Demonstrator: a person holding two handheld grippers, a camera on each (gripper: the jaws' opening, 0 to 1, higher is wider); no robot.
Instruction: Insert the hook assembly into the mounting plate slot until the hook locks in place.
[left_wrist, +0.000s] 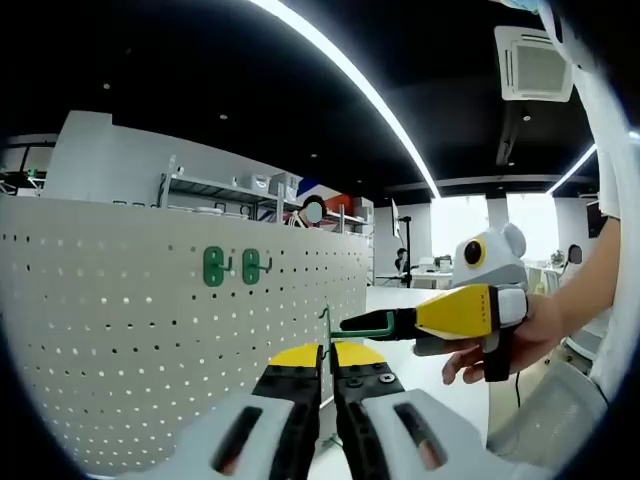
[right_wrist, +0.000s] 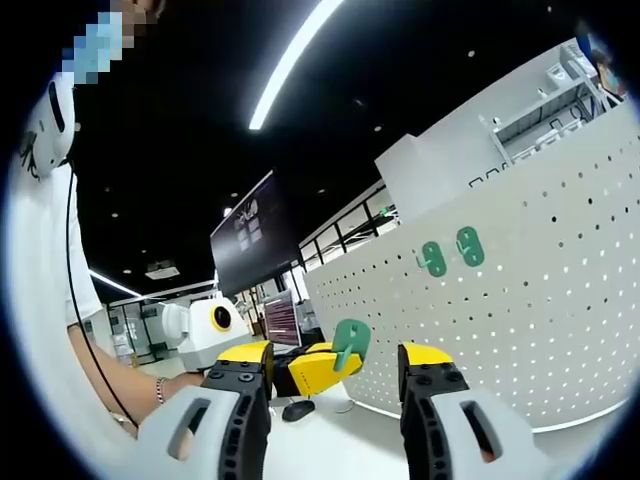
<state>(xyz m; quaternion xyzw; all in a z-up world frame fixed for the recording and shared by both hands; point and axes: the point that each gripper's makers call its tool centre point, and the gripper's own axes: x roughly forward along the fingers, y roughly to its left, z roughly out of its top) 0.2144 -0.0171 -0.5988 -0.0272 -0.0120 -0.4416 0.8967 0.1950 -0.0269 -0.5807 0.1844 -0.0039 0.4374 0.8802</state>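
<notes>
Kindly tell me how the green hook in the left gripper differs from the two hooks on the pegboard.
The held hook is clamped in the left gripper; the mounted hooks hang on the pegboard. The held hook is single; the mounted hooks are a pair. All are green.

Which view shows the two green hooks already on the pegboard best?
The left gripper view: the two green hooks sit side by side on the pegboard, seen nearly head-on and unobstructed. The right gripper view shows the same pair from an oblique angle, tilted.
</notes>
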